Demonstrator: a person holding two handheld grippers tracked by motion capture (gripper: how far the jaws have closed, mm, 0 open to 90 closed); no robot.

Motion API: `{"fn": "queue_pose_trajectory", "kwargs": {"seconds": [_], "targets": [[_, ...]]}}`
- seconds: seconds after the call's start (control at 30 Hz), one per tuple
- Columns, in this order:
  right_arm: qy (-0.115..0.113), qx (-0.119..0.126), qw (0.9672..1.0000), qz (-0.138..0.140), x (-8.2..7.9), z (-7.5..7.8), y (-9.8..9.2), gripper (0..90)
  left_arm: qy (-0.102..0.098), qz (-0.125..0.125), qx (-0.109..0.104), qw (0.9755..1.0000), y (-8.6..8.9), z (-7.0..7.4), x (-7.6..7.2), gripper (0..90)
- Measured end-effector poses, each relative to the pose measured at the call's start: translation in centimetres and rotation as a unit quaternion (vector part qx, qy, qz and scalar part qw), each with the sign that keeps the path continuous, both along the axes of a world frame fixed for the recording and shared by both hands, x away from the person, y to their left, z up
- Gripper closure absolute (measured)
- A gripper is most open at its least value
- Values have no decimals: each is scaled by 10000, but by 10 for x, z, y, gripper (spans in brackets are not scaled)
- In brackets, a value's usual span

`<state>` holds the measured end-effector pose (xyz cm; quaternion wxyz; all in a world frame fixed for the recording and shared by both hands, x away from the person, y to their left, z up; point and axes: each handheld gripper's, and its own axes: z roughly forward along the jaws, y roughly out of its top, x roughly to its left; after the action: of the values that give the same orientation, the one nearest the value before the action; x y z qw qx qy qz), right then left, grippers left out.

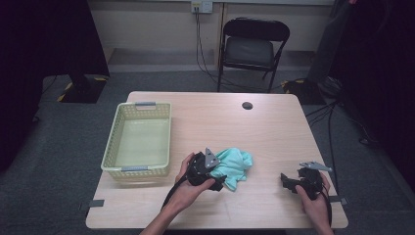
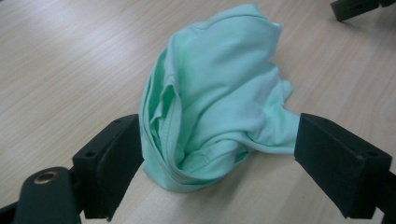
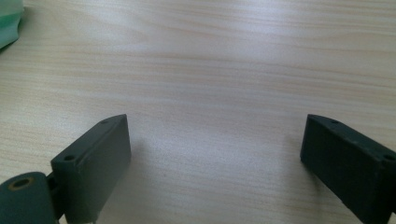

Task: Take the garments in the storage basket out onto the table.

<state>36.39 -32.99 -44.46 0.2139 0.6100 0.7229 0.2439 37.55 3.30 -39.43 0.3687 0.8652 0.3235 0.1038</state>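
The left gripper is standing with its jaws spread wide around the near end of a crumpled mint-green garment, which is bulging up between them; the left jaw is touching the cloth's edge, while the right jaw is sitting just beside it, and whether it is touching is hard to tell. In the high view the left gripper is lying at the garment, which is resting on the wooden table near the front edge, just right of a pale yellow-green plastic basket. The right gripper is hovering with its jaws wide apart over bare tabletop, well apart from the cloth, near the table's front right corner.
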Motion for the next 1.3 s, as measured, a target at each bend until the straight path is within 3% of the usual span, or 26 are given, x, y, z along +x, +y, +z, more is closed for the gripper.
{"fn": "queue_pose_trajectory", "kwargs": {"seconds": [0.73,1.3], "targets": [[-3,-6,10000,-10,-1,0,1,76,175,217,129,9995,24,-8,-22,149],[-4,-4,10000,-3,-2,0,1,76,443,376,315,9978,50,-26,-36,149]]}}
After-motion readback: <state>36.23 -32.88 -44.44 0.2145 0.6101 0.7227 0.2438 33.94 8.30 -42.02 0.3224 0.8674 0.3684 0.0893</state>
